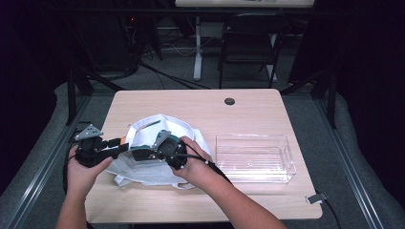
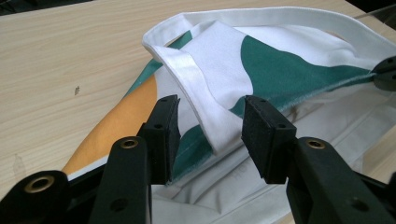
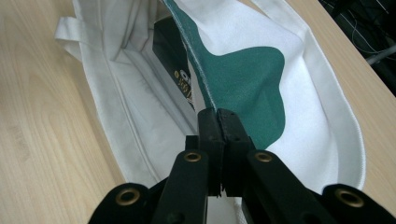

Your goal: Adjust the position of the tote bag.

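A white tote bag [image 1: 143, 175] with green and orange print lies on the left half of the table. My right gripper [image 3: 218, 115] is shut on the bag's upper rim, where green fabric [image 3: 243, 70] meets the opening, and lifts it. Inside the opened mouth sits a black packet with gold print [image 3: 176, 63]. My left gripper [image 2: 210, 119] is open, its jaws standing on either side of a folded white handle strap [image 2: 205, 88] without closing on it. In the high view the left gripper [image 1: 118, 143] points right at the bag's left edge and the right gripper [image 1: 139, 153] points left.
A clear plastic bin [image 1: 253, 164] stands on the table's right half, beside the bag. The wooden table [image 1: 191, 105] has a round cable hole [image 1: 229, 101] at the back. A folding chair [image 1: 248, 43] stands beyond the table. The person's right forearm [image 1: 229, 191] crosses the front.
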A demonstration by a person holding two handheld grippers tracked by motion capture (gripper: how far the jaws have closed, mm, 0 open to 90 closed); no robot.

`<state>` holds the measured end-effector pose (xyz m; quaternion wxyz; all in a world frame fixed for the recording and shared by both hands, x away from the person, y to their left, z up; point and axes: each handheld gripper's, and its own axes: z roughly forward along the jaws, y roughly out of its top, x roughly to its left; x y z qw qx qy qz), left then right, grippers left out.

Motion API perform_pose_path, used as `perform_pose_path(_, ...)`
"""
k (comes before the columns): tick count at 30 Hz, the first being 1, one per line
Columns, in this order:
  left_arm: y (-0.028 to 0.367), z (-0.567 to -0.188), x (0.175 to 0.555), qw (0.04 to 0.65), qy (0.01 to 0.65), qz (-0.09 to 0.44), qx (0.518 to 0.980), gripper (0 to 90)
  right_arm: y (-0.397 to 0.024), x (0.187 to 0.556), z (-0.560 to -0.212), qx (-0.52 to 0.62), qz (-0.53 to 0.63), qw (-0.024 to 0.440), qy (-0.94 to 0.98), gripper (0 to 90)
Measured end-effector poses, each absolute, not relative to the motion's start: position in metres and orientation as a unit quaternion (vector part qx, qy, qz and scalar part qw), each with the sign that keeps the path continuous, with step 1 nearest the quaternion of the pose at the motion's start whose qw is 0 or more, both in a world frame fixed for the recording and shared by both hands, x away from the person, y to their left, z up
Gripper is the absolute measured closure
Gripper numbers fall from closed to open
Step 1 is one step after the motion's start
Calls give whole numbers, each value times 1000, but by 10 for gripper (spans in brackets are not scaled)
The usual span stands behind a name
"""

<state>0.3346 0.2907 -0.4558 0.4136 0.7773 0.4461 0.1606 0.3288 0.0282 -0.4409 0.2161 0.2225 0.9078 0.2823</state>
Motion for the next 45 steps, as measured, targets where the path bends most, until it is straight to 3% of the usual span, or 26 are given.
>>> perform_pose_path(32,311,-450,325,425,433,185,773,480,31,345,-416,231,281,232,902,894)
perform_pose_path(45,309,-465,331,388,417,204,796,463,29,349,-412,235,286,235,899,894)
